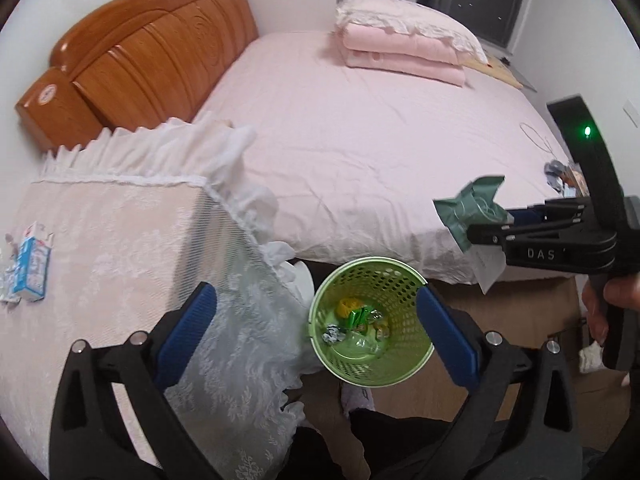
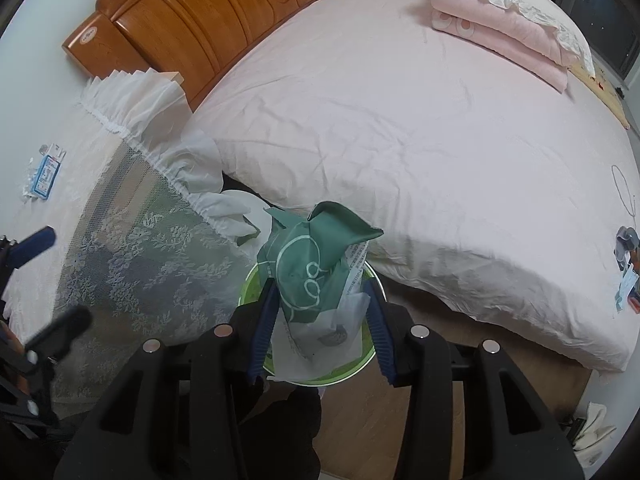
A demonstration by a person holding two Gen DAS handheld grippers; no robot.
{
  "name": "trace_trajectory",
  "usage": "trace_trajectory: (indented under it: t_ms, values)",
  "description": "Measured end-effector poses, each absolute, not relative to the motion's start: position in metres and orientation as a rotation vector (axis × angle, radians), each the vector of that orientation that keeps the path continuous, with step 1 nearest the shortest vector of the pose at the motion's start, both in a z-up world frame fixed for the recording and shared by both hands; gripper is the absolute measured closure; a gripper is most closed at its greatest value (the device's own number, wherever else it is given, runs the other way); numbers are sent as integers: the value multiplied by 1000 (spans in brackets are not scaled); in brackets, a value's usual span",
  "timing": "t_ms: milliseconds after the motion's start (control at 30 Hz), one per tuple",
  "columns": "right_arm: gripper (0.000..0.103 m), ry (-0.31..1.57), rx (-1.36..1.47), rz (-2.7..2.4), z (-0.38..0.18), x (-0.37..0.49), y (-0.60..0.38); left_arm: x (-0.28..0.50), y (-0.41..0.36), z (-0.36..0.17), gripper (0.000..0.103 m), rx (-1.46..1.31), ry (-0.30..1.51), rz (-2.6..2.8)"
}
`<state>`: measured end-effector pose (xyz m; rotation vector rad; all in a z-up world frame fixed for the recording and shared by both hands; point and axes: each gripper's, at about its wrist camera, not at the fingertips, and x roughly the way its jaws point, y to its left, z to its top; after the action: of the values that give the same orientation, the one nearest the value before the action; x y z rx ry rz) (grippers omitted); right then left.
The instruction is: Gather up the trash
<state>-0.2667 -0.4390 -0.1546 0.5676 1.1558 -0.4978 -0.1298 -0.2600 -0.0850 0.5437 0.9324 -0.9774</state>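
Trash already lies in the green perforated plastic bin (image 1: pixel 372 320) by the bed; right gripper (image 2: pixel 320 312) pinches a crumpled green-and-white wrapper (image 2: pixel 316 264) above it — left gripper (image 1: pixel 316 336) gapes empty. A blue-and-white carton (image 1: pixel 34 264) on the lace-covered nightstand (image 1: pixel 120 240) beside the bin awaits.

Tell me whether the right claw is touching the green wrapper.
Touching. The right wrist view shows the right claw with both blue fingers pressed against the green wrapper, gripping it above the green bin.

Black left claw (image 1: pixel 316 330), blue ribbed pads (image 1: pixel 188 332), silver screws, "DAS" lettering
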Motion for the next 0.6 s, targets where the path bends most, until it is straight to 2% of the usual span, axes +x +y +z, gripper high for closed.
trace_trajectory:
  t_ms: [133,200,233,333,367,600]
  values:
    - [57,1185,576,-469,-164,-261,-426,-108,-223,-62,8,456,921,-884]
    - [52,1207,577,-458,-171,-257,-419,-99,-206,-54,8,414,924,-840]
    - [48,1218,580,-455,-174,-255,-416,-93,-198,-53,8,394,929,-825]
    - [12,1232,575,-477,-180,-250,-407,-83,-177,-50,8,355,934,-779]
    - [7,1233,569,-482,-180,-249,-405,-81,-171,-49,8,347,934,-768]
    - [6,1228,546,-500,-178,-237,-402,-70,-153,-52,8,332,934,-711]
